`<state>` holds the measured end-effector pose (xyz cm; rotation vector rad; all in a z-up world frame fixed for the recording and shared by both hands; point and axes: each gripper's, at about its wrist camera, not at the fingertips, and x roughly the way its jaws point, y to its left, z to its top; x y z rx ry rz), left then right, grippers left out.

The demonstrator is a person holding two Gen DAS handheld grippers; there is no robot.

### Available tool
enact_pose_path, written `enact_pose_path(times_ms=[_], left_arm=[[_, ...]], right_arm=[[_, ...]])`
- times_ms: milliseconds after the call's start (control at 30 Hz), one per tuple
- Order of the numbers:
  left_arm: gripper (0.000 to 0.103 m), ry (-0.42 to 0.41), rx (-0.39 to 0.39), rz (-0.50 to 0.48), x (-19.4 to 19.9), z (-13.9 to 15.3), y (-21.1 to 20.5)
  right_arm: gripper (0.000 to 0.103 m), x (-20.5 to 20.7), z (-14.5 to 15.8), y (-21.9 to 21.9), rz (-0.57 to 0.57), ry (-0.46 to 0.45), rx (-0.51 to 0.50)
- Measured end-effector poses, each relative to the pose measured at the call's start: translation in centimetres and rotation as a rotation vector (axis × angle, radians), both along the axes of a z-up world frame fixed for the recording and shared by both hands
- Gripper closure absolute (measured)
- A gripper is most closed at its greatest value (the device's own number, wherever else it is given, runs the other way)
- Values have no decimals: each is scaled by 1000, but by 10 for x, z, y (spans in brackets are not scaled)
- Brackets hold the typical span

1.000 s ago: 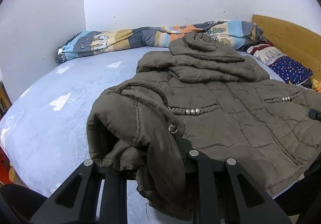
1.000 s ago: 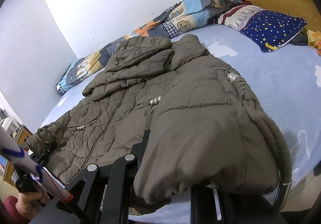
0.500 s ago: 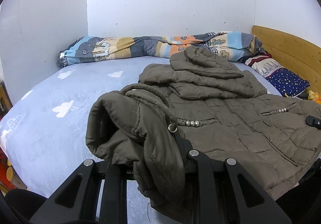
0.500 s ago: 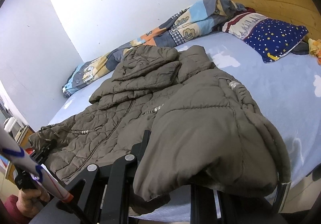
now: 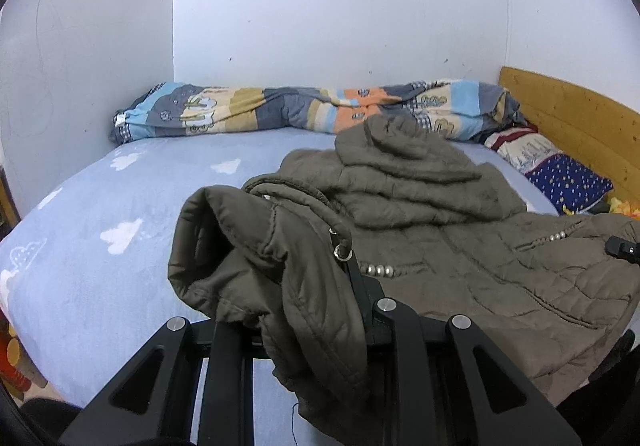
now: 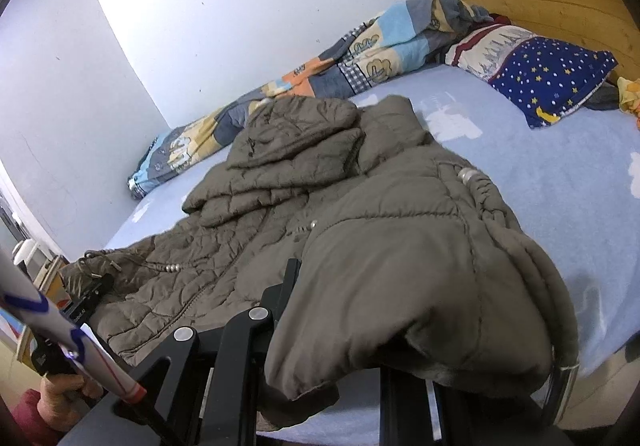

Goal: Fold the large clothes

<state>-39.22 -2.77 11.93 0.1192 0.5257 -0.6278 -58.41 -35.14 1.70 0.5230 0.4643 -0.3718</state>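
We hold the large olive-brown quilted jacket (image 5: 460,246) by its near hem, which lies spread on the light blue bed sheet with white clouds (image 5: 100,214). Our left gripper (image 5: 320,310) is closed on one bunched corner of the hem, and our right gripper (image 6: 344,326) is closed on the other corner, so the near edge hangs lifted above the bed. We judge that the step in hand is the fold of the lower part toward the hood (image 6: 296,126). The next move calls for carrying both corners forward together, level, and laying them flat without loosening the grip early.
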Motion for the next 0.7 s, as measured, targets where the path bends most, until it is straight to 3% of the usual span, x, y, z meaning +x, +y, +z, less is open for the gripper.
enact_pose_path(times_ms=[300, 567, 700], left_arm=[[74, -18, -75, -5, 43, 55, -27], [70, -8, -119, -6, 104, 104, -76], [40, -46, -130, 27, 136, 132, -96]], right_arm=[[83, 31, 58, -24, -1, -73, -17], [83, 91, 110, -69, 2, -122, -24], [83, 129, 122, -101, -20, -132, -9]])
